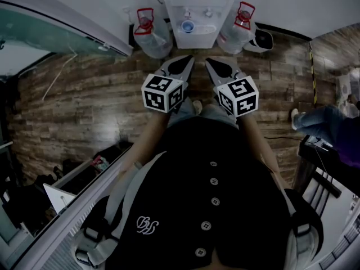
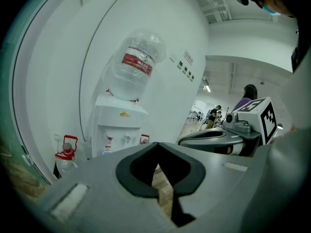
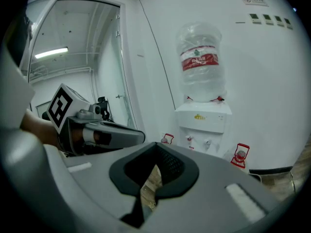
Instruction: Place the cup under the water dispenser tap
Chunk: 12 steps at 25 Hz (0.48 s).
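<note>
What looks like the cup [image 1: 188, 26] sits in the water dispenser [image 1: 197, 1], straight ahead of your left gripper [image 1: 188, 61] and right gripper [image 1: 209, 63], whose jaws are closed and empty.

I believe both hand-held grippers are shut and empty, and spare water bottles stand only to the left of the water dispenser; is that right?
Not quite: the head view shows a spare bottle on each side of the water dispenser, a left bottle and a right bottle. The left hand-held gripper and right hand-held gripper are indeed shut and empty.
</note>
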{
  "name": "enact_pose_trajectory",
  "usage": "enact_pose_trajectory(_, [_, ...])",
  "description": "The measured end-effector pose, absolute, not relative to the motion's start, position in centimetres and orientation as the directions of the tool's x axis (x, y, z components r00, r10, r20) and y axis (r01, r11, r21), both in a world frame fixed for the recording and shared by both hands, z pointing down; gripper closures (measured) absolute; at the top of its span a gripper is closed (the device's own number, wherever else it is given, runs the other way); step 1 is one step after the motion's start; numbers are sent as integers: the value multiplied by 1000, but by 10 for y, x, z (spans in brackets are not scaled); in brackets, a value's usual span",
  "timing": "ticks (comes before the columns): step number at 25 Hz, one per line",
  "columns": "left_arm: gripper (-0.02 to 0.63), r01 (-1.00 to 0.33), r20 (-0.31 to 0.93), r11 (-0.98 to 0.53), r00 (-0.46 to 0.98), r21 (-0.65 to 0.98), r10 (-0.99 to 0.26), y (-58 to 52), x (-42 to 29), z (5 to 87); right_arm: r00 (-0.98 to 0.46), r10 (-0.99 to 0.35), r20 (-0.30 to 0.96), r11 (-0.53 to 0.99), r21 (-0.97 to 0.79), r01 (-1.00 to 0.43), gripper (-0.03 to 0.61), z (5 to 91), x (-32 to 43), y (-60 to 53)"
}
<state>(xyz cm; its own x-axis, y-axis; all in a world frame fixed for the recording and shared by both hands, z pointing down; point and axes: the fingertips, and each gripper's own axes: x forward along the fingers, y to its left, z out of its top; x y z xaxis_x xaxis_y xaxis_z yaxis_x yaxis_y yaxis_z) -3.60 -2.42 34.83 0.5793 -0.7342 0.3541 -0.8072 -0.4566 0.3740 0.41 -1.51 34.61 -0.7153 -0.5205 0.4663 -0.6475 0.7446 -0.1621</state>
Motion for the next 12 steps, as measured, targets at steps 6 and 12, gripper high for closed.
enact_pose_trajectory(6, [614, -810, 360, -456, 577, 369, -733, -22, -35, 348, -715, -527, 460, 741, -164, -651, 578, 346, 6, -16])
enact_pose_trajectory(12, [614, -810, 361, -454, 576, 372, -733, -18, -32, 348, -709, -536, 459, 733, -164, -660, 578, 345, 11, -14])
